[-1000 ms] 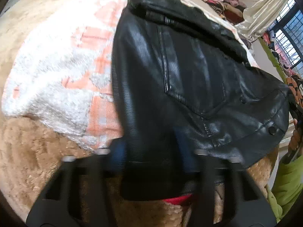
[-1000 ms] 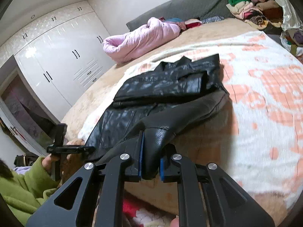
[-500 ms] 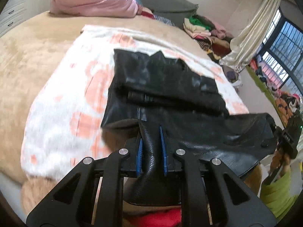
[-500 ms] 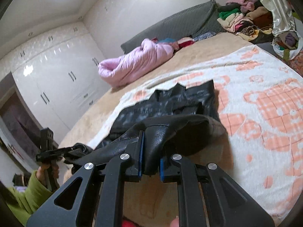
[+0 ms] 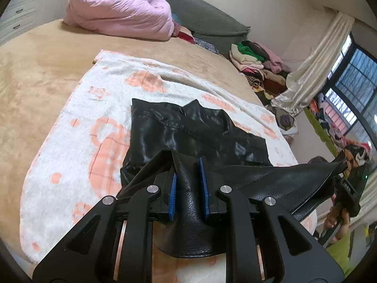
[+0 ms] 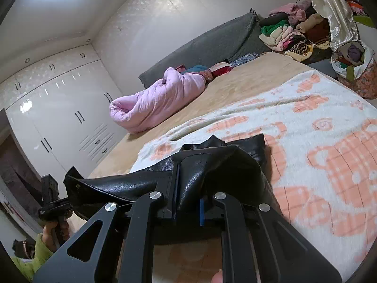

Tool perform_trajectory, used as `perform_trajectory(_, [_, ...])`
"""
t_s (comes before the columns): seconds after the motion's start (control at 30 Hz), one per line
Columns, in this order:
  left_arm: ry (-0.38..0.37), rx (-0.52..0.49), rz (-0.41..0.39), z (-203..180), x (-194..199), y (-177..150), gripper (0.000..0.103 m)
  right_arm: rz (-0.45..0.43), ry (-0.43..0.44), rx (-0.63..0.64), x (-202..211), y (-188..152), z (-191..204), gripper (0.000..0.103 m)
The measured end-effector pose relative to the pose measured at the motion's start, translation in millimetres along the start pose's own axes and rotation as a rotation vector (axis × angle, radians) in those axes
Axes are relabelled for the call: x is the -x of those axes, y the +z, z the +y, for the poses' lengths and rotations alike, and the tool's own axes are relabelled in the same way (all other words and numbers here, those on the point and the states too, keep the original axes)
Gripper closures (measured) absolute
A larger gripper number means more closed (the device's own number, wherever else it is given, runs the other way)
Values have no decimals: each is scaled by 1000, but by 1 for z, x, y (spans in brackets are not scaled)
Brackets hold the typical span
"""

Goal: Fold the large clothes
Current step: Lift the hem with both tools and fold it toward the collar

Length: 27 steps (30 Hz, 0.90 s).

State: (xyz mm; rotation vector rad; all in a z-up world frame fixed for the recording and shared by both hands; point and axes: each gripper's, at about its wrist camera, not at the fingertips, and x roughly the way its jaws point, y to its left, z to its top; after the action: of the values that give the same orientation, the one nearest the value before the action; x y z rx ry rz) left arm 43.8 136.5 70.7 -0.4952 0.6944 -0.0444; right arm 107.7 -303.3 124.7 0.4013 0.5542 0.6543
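Note:
A black leather jacket (image 5: pixel 198 132) lies on a white and orange blanket (image 5: pixel 99 108) on the bed. Its far part, with the collar, rests flat. Its near hem is lifted off the bed and stretched between my two grippers. My left gripper (image 5: pixel 187 184) is shut on one hem corner. My right gripper (image 6: pixel 188 186) is shut on the other hem corner of the jacket (image 6: pixel 223 162). Each gripper shows at the edge of the other's view: the right one (image 5: pixel 346 184) and the left one (image 6: pixel 54 202).
A pink duvet (image 5: pixel 117 11) lies rolled at the head of the bed by a grey headboard (image 5: pixel 207 21). A pile of clothes (image 5: pixel 256 63) sits at the far right, near a curtain and window. White wardrobes (image 6: pixel 59 118) line the left wall.
Both grippers have risen and moved toward the collar, lifting the jacket's hem off the bed. The lower half of the jacket now hangs above its flat upper half.

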Motion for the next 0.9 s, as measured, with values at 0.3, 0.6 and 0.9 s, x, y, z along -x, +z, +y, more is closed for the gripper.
perform_trajectory(0.3, [14, 32, 6, 6, -37, 31, 93, 15, -49, -29, -45, 20, -11, 91])
perform_trajectory(0.6, [22, 68, 20, 26, -66, 41, 93, 53, -123, -27, -83, 28, -19, 90])
perform_trajectory(0.9, [29, 109, 38, 48, -90, 42, 91, 117, -202, -37, -119, 22, -34, 88])
